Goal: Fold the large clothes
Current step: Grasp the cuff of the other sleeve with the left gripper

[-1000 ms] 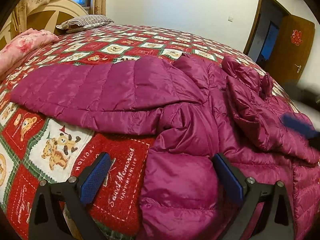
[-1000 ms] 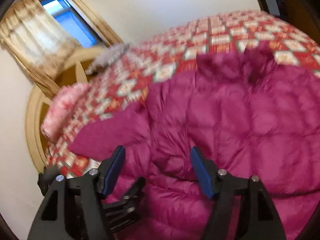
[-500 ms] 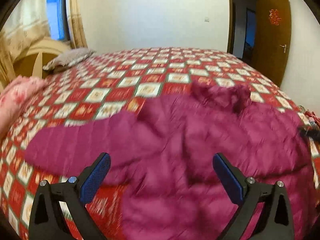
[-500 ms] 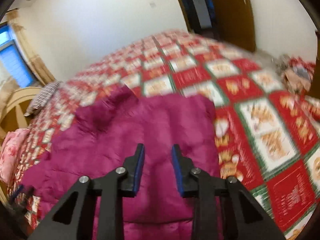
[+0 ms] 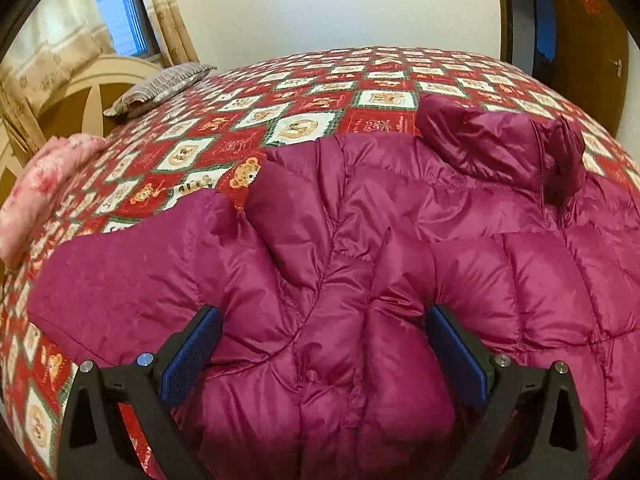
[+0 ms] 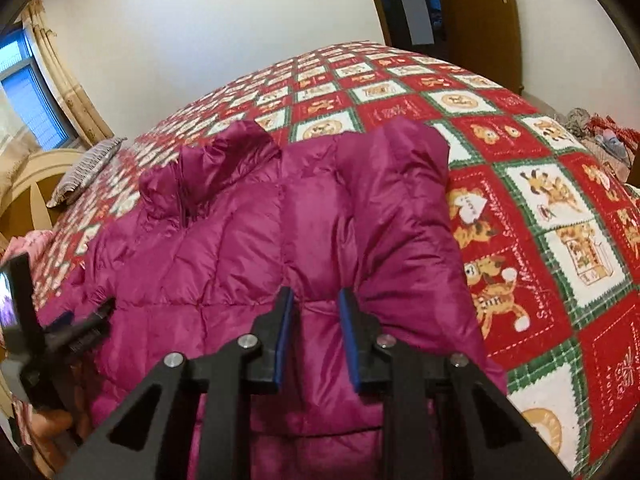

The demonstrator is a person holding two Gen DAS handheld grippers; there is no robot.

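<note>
right gripper clamped on jacket | left gripper apart, empty | risk: slick puffy fabric slips out, fold springs open

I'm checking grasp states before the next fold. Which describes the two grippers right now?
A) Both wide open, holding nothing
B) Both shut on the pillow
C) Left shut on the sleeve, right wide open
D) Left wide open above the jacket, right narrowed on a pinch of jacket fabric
D: the left gripper stands wide open over the magenta puffer jacket, while the right gripper pinches a ridge of its fabric.
</note>
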